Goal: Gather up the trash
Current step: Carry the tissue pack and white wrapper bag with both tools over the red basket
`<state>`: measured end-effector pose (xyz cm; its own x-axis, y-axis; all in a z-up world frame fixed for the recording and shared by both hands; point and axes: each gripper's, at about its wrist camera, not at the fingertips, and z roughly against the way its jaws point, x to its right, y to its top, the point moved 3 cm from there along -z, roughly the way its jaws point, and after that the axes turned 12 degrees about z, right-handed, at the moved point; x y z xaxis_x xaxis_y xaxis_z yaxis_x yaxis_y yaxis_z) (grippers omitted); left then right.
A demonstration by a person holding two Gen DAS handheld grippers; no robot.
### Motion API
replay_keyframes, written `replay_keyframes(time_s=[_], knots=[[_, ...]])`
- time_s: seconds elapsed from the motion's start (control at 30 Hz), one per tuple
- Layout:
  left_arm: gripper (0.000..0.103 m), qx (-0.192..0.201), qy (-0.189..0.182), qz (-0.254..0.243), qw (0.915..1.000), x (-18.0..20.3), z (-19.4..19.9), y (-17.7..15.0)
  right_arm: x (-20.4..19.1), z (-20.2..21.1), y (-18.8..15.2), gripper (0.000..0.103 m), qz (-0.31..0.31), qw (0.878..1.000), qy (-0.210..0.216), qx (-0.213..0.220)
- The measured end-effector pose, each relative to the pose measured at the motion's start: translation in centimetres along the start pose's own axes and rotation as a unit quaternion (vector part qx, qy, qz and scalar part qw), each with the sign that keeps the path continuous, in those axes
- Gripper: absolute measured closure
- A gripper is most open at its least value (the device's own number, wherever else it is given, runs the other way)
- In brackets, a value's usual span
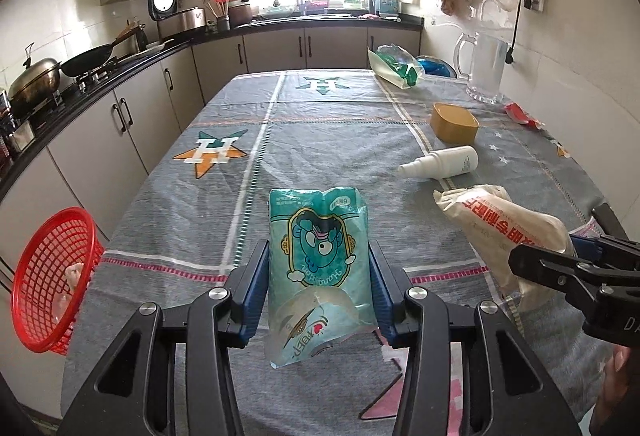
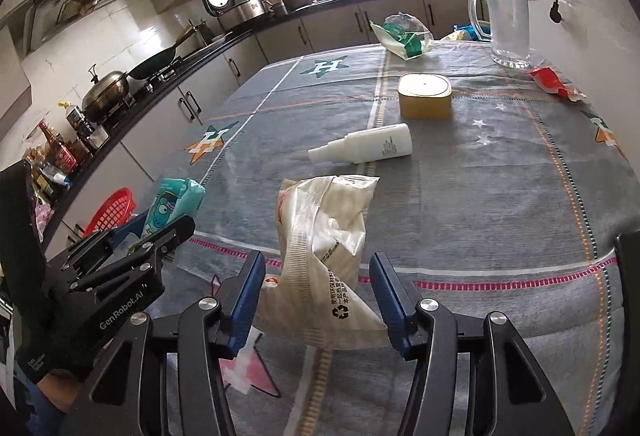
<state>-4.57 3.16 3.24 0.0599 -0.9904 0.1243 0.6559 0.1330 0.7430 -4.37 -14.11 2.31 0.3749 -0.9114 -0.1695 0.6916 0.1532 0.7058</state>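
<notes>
My left gripper (image 1: 318, 264) is shut on a teal cartoon wrapper (image 1: 318, 256) and holds it above the table's near edge. My right gripper (image 2: 318, 276) is shut on a crumpled white plastic bag (image 2: 324, 236), also lifted off the cloth; the bag also shows in the left wrist view (image 1: 508, 224). The teal wrapper appears in the right wrist view (image 2: 172, 206). A red mesh basket (image 1: 52, 276) hangs off the table's left side, with some pale trash inside. More trash lies further off: a white spray bottle (image 1: 444, 162), a green-and-white bag (image 1: 394, 66) and a red wrapper (image 1: 520, 114).
The table carries a grey star-patterned cloth (image 1: 320, 140). A yellow box (image 1: 454, 124) and a clear glass jug (image 1: 486, 68) stand at the right. A kitchen counter with a wok (image 1: 88, 62) and pots runs along the left.
</notes>
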Motion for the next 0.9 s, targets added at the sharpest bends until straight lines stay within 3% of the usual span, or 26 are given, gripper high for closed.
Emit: replay_keyframes(time_s=[0.9], knots=[[0.058,0.053,0.009,0.057,0.9969,-6.2,5.4,0.9,-7.6,1.8,1.6,0.044,0.068,0.998,0.007,0.007]])
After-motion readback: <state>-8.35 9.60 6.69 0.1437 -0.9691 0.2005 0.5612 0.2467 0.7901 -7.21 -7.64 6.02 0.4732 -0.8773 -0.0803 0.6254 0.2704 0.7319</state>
